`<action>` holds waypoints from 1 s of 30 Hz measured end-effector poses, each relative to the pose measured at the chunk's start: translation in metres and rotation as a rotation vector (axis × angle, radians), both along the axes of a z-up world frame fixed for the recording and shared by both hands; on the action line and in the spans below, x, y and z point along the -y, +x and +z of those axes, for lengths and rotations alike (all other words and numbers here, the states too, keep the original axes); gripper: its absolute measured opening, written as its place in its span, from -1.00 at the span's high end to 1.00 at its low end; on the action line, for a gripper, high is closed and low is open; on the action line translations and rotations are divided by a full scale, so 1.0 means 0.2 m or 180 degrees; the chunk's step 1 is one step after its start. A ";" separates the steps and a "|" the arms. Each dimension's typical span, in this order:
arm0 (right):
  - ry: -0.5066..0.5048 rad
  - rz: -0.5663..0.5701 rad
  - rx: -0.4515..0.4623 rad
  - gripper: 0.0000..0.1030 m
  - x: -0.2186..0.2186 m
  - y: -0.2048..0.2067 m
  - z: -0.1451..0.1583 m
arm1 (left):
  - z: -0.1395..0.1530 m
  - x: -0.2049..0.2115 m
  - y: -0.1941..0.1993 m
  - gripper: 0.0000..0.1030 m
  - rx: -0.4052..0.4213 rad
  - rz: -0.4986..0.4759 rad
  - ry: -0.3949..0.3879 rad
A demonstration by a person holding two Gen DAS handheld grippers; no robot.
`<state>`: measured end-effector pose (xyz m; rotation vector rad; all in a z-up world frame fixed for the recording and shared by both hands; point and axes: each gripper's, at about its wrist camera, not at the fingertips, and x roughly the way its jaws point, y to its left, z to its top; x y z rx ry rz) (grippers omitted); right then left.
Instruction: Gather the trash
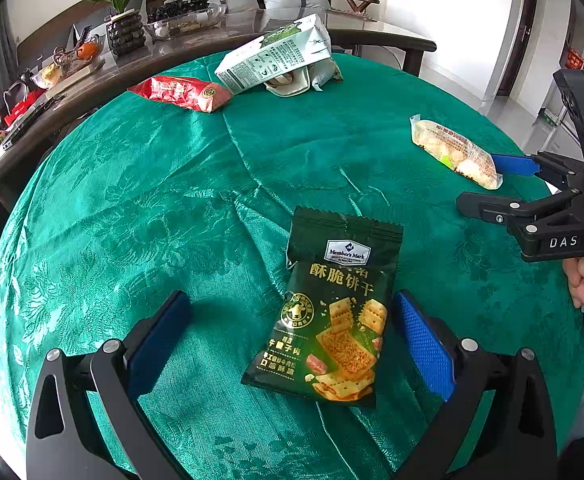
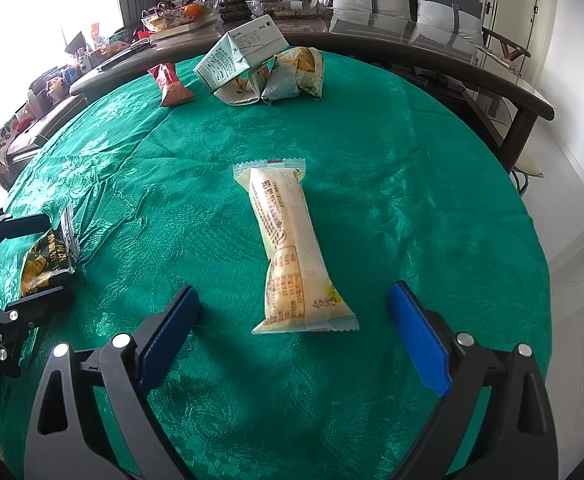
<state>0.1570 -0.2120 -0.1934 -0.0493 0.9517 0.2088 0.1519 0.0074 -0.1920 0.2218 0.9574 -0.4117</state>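
My left hand-held gripper (image 1: 292, 344) is wide apart around a shiny dark cracker bag (image 1: 332, 312). My right hand-held gripper (image 2: 292, 328) gapes around a long, crinkly pale wrapper (image 2: 292, 248) on the silky green surface (image 2: 412, 184).

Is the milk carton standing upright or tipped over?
Tipped. The carton lies slanted with one end propped on the wrappers behind it, its long printed side facing up in both views.

On the tablecloth (image 1: 132, 200), cracker packet (image 1: 332, 312) lies centre, red packet (image 1: 180, 92) at 11 o'clock, carton (image 1: 272, 54) at 12, pastry packet (image 1: 456, 152) at 2.
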 end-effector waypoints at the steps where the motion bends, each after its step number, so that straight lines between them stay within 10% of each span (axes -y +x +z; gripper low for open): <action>1: 0.0007 0.0001 0.0000 -0.80 0.00 0.00 0.00 | 0.00 0.00 0.00 -0.92 -0.0002 0.0000 -0.0009; 9: 0.0445 0.0135 -0.0476 -0.78 0.08 0.07 0.13 | 0.04 0.02 -0.07 -0.92 0.0064 -0.0252 0.0202; 14: -0.0104 0.0498 -0.0739 -0.74 -0.10 0.15 0.23 | 0.08 0.03 -0.06 -0.69 -0.0015 -0.0254 0.0155; 23: 0.0132 0.0343 -0.0998 -0.03 -0.07 0.26 0.14 | 0.08 0.05 -0.06 -0.05 -0.0147 -0.0199 0.0198; 27: 0.0141 0.0321 -0.0903 0.65 -0.02 0.22 0.15 | 0.10 0.03 -0.07 0.23 -0.0128 -0.0142 0.0089; 30: 0.0227 0.0270 -0.0780 0.72 0.04 0.18 0.19 | 0.12 0.04 -0.09 0.27 -0.0112 -0.0154 -0.0020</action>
